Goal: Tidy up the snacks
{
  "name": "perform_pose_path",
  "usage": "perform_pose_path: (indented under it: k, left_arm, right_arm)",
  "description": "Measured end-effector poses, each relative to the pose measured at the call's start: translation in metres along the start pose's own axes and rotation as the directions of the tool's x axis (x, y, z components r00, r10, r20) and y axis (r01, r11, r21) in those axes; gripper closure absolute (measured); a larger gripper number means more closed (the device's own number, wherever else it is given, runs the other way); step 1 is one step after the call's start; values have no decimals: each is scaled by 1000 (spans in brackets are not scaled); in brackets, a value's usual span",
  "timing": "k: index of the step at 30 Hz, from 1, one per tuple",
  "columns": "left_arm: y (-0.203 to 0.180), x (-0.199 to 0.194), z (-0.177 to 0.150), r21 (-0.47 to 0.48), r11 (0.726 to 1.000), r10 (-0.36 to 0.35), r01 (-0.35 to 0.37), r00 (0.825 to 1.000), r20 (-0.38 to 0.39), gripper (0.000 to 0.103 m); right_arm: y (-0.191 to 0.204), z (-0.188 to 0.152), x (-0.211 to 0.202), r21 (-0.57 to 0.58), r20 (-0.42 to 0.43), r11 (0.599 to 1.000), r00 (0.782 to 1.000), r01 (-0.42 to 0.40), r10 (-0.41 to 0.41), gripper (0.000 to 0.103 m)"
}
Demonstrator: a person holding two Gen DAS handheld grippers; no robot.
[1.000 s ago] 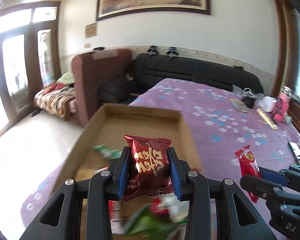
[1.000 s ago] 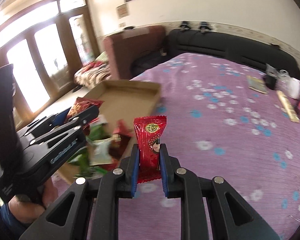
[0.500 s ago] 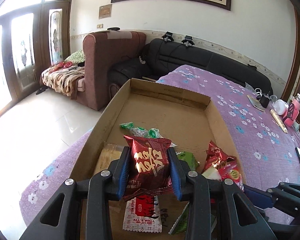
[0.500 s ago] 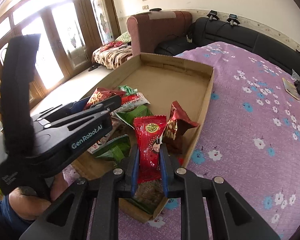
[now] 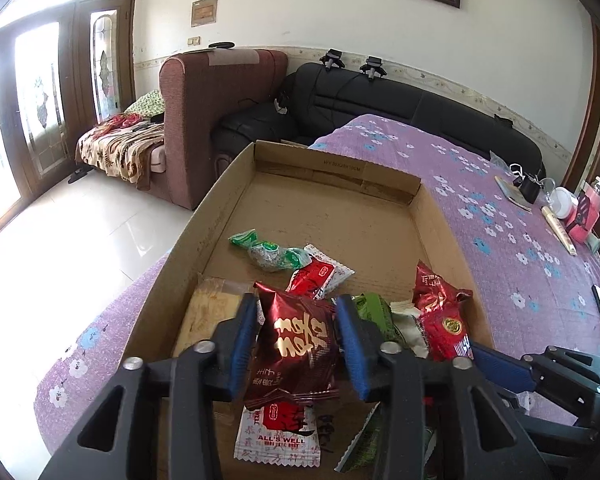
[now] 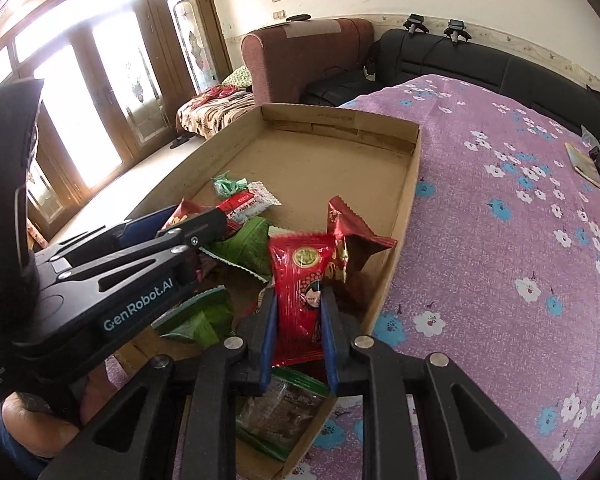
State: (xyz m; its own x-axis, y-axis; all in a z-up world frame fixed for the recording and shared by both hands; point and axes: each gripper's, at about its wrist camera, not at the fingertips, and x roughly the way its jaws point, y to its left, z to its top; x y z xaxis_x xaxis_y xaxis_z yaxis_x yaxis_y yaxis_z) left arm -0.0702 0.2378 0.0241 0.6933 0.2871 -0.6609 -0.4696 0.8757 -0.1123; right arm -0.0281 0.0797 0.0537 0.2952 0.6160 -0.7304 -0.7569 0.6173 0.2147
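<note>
At lower centre of each wrist view, we held our left gripper (image 5: 298,342), jaws just opened and loose around a maroon packet (image 5: 294,346), and our right gripper (image 6: 298,330), clamping a red packet (image 6: 300,284), over the box (image 5: 220,216).

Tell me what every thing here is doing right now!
Left gripper: jaws just opening, dark red packet loose between them.
Right gripper: shut on bright red packet.
Cardboard box: open-topped, snacks piled at near end.
Green packet: lying in box.
</note>
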Motion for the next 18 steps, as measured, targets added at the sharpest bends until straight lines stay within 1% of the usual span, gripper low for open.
perform_pose_path:
  k: [2,4,5,6,8,9,11,13,15,16,17,18]
  left_arm:
    - [1,-4,-1,1,1000,3,-3,1000,16,42]
    - [1,-6,-1,4,1000,2,-3,1000,26,37]
    - [1,-7,-1,4,1000,6,-6,1000,29,31]
    - [1,-8,-1,3,1000,10,-10,999,35,29]
    - [1,-11,-2,1,1000,13,-13,999,51,27]
    - [1,-13,-2,1,1000,15,-15,998,59,24]
    - [0,-18,-4,8,1000,15,-15,997,76,18]
    - [-4,-28,-7,27,999,19,-23,993,115,11]
    - [-9,-38,-11,53,998,25,-34,987,159,4]
    - [-12,-45,-13,66,997,27,-40,982,185,2]
    - [-15,-51,-15,78,996,28,-45,978,207,1]
    - [-19,-58,-17,93,994,28,-51,973,229,1]
  right_arm:
    - [-1,0,-4,2,9,1000,1000,-4,4,71]
    - [-1,0,-7,1,17,1000,1000,-8,8,69]
    - [-1,0,-10,1,23,1000,1000,-9,9,69]
    - [-1,0,-12,2,27,1000,1000,-10,10,69]
    - [-2,0,-18,6,34,1000,999,-16,15,67]
    - [-2,-1,-22,6,40,1000,999,-16,16,65]
    - [-4,-3,-32,3,57,1000,998,-5,5,55]
    - [-6,-6,-41,1,74,1000,997,5,-5,51]
    - [-8,-10,-50,-6,89,1000,996,20,-19,42]
    - [-8,-12,-55,-13,96,1000,995,29,-27,35]
    - [-9,-18,-63,-30,120,998,992,47,-43,30]
    - [-10,-22,-70,-43,138,997,989,64,-57,28]
